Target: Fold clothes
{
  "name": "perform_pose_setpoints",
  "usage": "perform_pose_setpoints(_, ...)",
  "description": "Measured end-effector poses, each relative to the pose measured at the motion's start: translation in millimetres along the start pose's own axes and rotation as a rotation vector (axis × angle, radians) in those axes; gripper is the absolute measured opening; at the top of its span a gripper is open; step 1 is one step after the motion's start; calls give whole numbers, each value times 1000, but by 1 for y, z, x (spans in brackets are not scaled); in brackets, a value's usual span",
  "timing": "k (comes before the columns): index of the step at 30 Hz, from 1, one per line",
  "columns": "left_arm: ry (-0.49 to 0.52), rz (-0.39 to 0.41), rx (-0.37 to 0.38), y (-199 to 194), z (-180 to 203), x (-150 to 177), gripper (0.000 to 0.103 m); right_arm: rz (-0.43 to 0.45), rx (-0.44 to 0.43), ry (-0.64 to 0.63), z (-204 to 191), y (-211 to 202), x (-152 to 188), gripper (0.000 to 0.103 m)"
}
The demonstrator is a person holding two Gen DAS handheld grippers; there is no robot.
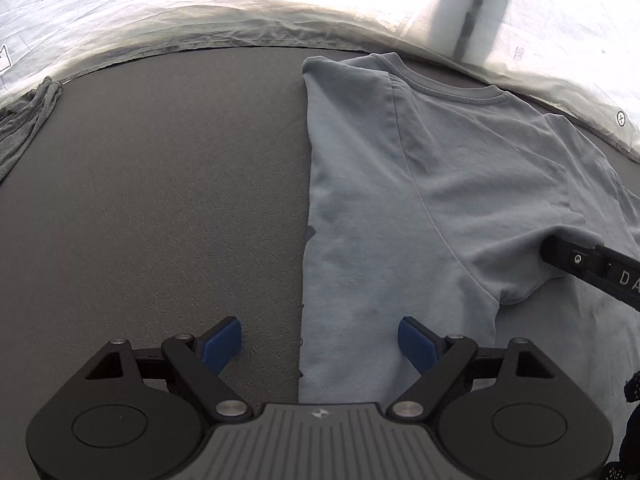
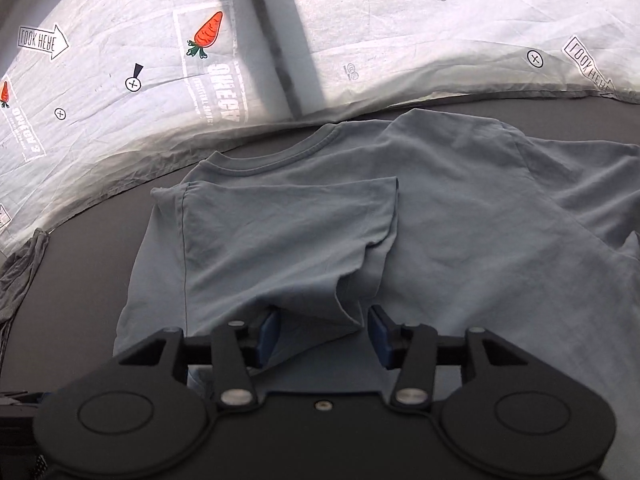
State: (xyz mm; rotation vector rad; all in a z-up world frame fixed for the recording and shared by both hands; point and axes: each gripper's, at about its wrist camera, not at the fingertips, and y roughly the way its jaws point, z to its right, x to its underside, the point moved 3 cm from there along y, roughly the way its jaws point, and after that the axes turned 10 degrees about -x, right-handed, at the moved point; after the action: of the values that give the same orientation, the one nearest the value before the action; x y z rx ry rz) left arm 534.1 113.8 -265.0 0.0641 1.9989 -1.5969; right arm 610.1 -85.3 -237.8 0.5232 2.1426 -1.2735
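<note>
A light blue T-shirt point(image 1: 420, 184) lies on a dark grey table point(image 1: 160, 200), its left side and sleeve folded inward over the body; it also shows in the right wrist view point(image 2: 460, 240). My left gripper point(image 1: 320, 344) is open and empty, straddling the shirt's folded left edge near the hem. My right gripper point(image 2: 322, 330) is open, its blue pads point(image 2: 269, 336) on either side of the folded sleeve's corner point(image 2: 344, 304), which lies loose between them. The right gripper's black finger shows in the left wrist view point(image 1: 576, 260) resting on the sleeve.
A grey garment point(image 1: 24, 128) lies bunched at the table's far left edge, also visible in the right wrist view point(image 2: 20, 276). A white printed plastic sheet point(image 2: 160, 80) with carrot pictures hangs behind the table's far edge.
</note>
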Motion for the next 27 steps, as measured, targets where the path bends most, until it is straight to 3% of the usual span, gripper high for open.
perform_pose_setpoints(2, 6, 4, -2, 0, 1, 0, 89, 2, 1, -21, -3, 6, -5, 50)
perform_pose_setpoints(5, 15, 16, -8, 0, 2, 1, 89, -66, 19, -99, -7, 17, -6, 45)
perform_pose_setpoints(7, 14, 15, -4, 0, 2, 0, 89, -101, -19, -108, -8, 15, -8, 13)
perform_pose_setpoints(9, 11, 15, -1, 0, 1, 0, 90, -108, -34, -73, -8, 2, -10, 12)
perform_pose_setpoints(16, 8, -8, -19, -6, -2, 2, 90, -183, 60, 16, 9, -17, 13, 18)
perform_pose_setpoints(20, 23, 28, -26, -29, -11, 13, 90, -183, 145, -21, 8, -32, 11, 24)
perform_pose_setpoints(25, 42, 17, 5, -61, -19, 53, 89, -140, 156, 34, 16, -74, 17, 40)
perform_pose_setpoints(27, 78, -4, 14, -68, -16, 74, 89, -142, 162, 40, 18, -93, 30, 42)
